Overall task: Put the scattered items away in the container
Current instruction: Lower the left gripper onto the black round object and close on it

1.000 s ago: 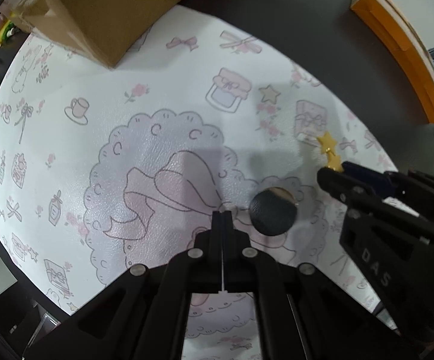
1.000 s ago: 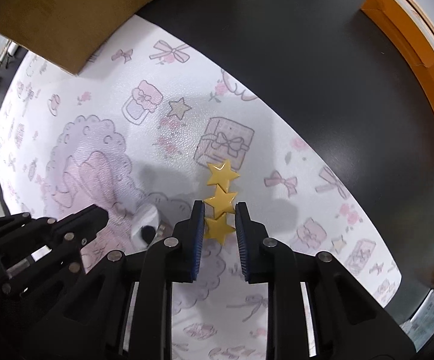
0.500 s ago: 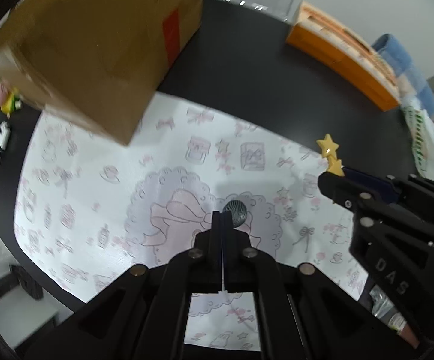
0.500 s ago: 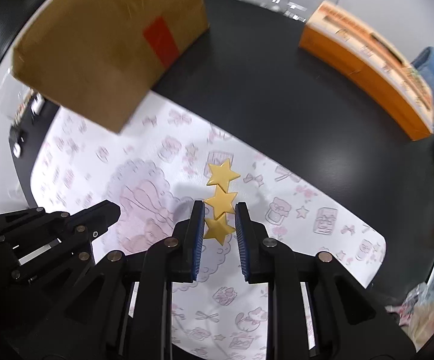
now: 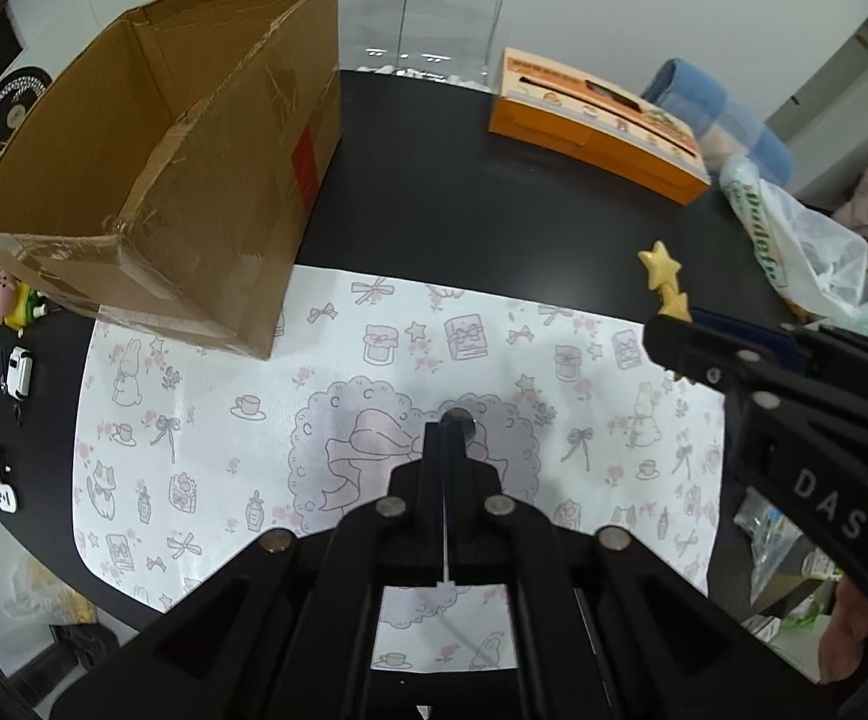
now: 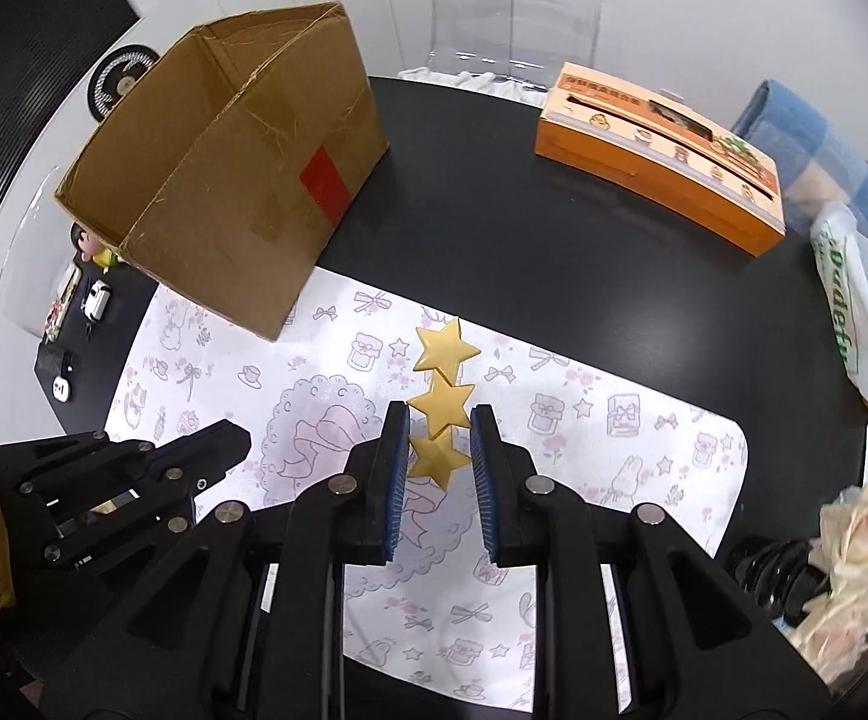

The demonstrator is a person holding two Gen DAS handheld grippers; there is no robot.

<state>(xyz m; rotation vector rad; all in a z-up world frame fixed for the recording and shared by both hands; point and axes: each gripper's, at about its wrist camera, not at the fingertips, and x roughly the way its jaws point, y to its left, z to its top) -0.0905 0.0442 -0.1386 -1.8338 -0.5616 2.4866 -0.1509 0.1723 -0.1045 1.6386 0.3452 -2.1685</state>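
Note:
My right gripper [image 6: 437, 429] is shut on a yellow clip made of three stars in a row [image 6: 441, 399], held in the air above the patterned mat [image 6: 584, 438]. In the left wrist view the same star clip [image 5: 663, 269] sticks out of the right gripper [image 5: 671, 333] at the right. My left gripper [image 5: 446, 427] is shut, and I see nothing between its fingers. A small dark round thing [image 5: 464, 420] lies on the mat just past its tips, partly hidden. The open cardboard box [image 5: 224, 228] stands at the back left, also in the right wrist view [image 6: 266, 192].
An orange carton [image 5: 596, 120] lies at the back right of the black table, with a plastic bag [image 5: 794, 240] beside it. Small toys [image 5: 14, 366] sit along the left edge. Pale flowers [image 6: 854, 540] stand at the right. A clear chair back rises behind the table.
Both grippers have risen well above the mat and rolled; the box's open top has come into view. The star clip rose with the right gripper. The dark round thing looks smaller.

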